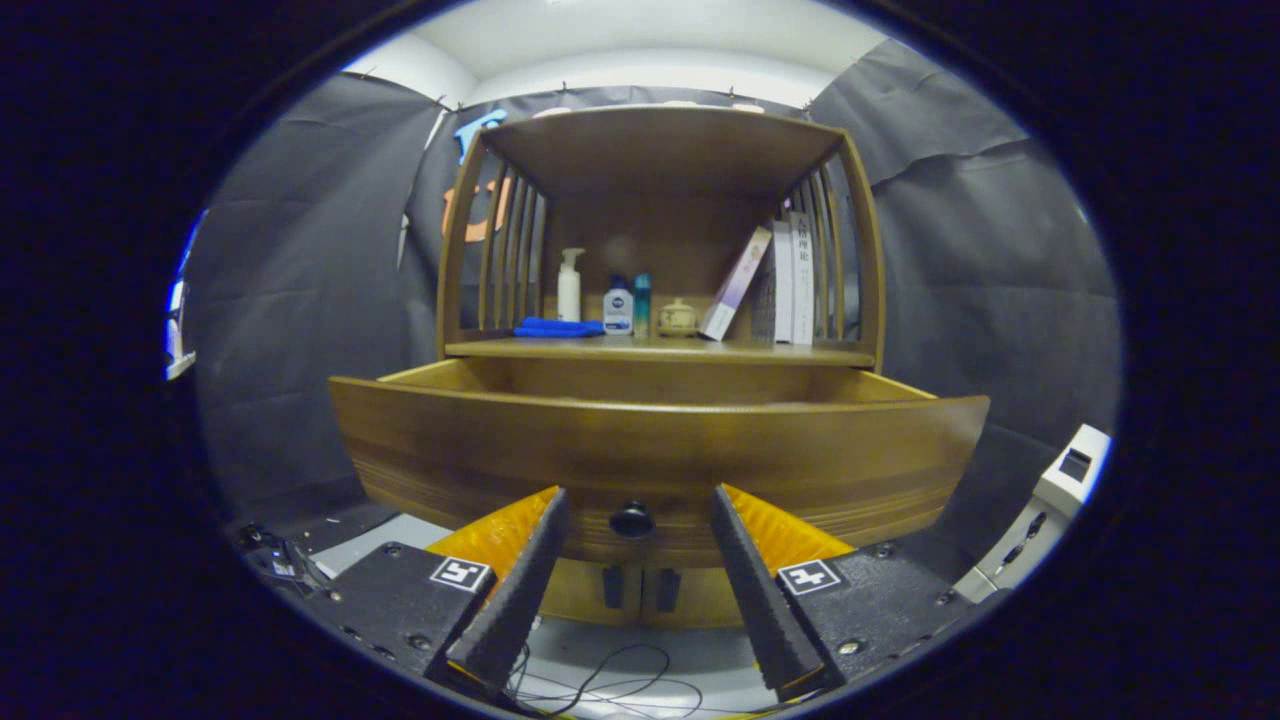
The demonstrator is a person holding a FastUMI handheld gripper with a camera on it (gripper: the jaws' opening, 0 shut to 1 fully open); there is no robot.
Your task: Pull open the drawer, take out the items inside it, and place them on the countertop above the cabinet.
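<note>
The drawer (660,450) stands pulled out from the cabinet (660,240). Its dark knob (631,519) sits between the fingers of the gripper (638,520), untouched; the fingers are spread wide and hold nothing. On the countertop (660,350) above the drawer: a blue cloth (558,327), a pump bottle (569,285), two small bottles (618,306), a small jar (677,317) and leaning books (770,285). Open room remains along the countertop's front edge. The drawer's front panel hides its contents. Cables (600,685) lie on the floor below the fingers.
</note>
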